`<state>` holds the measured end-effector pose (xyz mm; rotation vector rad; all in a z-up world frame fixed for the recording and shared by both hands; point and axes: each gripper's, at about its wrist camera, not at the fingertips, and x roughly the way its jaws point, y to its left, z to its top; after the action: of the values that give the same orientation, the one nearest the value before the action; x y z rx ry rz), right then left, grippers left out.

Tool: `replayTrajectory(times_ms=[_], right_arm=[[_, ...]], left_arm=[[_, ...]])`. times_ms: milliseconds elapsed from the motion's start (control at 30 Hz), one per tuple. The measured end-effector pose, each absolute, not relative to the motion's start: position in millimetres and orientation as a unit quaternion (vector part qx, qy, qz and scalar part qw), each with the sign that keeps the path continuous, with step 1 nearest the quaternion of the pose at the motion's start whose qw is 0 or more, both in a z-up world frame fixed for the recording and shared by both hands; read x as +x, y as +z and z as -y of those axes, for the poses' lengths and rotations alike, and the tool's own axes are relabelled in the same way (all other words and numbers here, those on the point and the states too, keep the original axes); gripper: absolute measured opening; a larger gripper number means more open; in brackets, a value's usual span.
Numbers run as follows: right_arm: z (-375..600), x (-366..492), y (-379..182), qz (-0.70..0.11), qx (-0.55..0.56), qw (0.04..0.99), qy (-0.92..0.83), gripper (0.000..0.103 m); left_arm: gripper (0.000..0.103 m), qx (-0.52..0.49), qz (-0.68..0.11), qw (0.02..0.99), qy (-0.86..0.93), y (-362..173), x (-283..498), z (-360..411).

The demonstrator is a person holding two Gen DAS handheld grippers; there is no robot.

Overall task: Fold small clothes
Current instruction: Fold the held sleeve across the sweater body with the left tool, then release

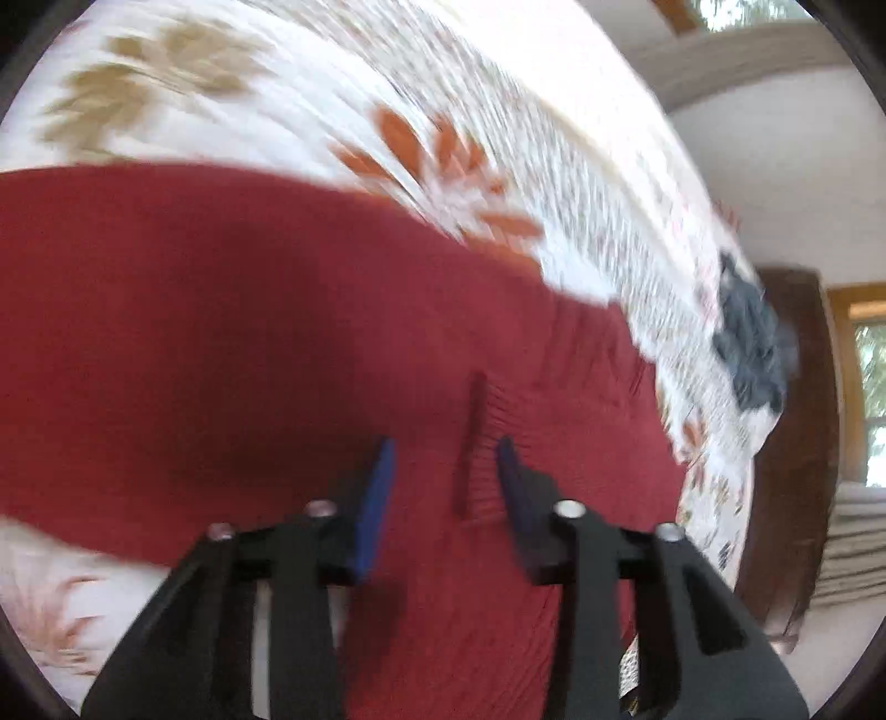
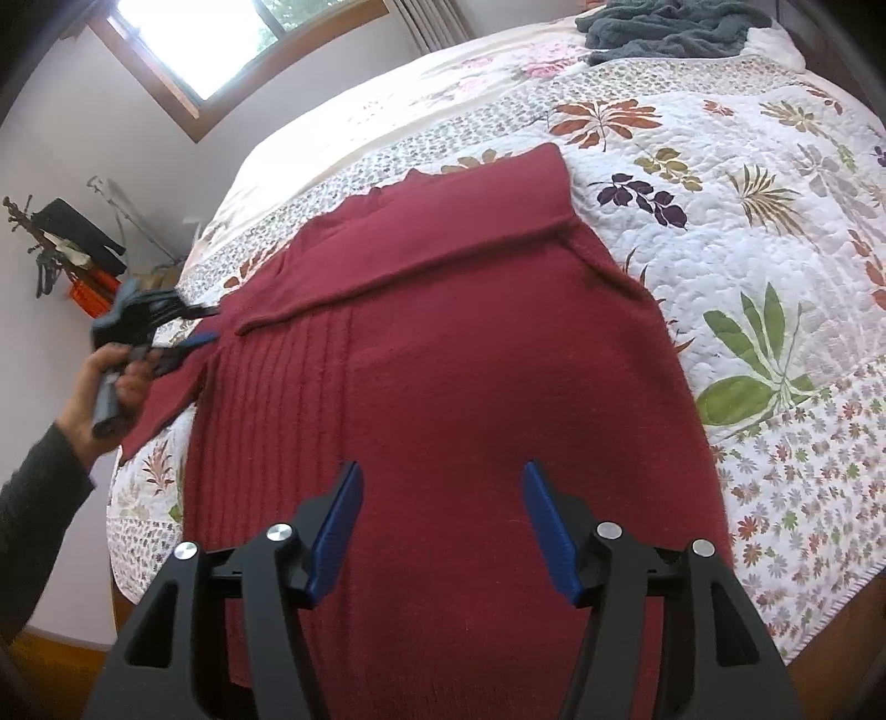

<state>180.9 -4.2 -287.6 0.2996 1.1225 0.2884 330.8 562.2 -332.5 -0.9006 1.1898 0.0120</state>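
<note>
Lying spread across the bed, the red sweater (image 2: 443, 354) fills the centre of the right wrist view, one sleeve folded over its upper part as a slanting band, and a panel of vertical ribs running down its left side. The quilt (image 2: 747, 232) beneath it is white with printed leaves and flowers. At the top right of that view a grey towel (image 2: 670, 27) lies crumpled on the far end of the bed.

The right gripper (image 2: 443, 520) hangs over the lower middle of the sweater with its blue fingers (image 2: 338, 531) wide apart and nothing between them.

At the left edge of the same view a hand (image 2: 105, 382) in a dark sleeve holds the left gripper (image 2: 202, 324) at the sweater's left edge. Its fingers look spread there, one above the cloth edge and one at it, but whether they touch the cloth cannot be told.

The left wrist view is blurred. There the left gripper's fingers (image 1: 376, 498) stand moderately apart over the sweater's ribs in the lower centre of the frame, gripping nothing. The grey towel shows as a dark smear at the right.

A window (image 2: 221, 39) sits in the upper left of the right wrist view.
</note>
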Motion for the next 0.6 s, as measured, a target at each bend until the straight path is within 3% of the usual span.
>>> replayTrajectory(times_ms=[167, 367, 600], right_arm=[[-16.9, 172.9, -275.7, -0.524, 0.127, 0.828, 0.155, 0.064], [-58.3, 165.8, -267.3, -0.527, 0.107, 0.822, 0.185, 0.064], [-102.6, 162.8, -261.7, -0.531, 0.081, 0.818, 0.204, 0.065]], left_arm=[[0.063, -0.461, -0.462, 0.755, 0.059, -300.4, 244.8, -664.2], [0.062, -0.554, -0.379, 0.723, 0.166, -313.2, 121.3, -782.1], [0.062, -0.608, -0.337, 0.685, 0.218, -344.2, 81.0, -852.0]])
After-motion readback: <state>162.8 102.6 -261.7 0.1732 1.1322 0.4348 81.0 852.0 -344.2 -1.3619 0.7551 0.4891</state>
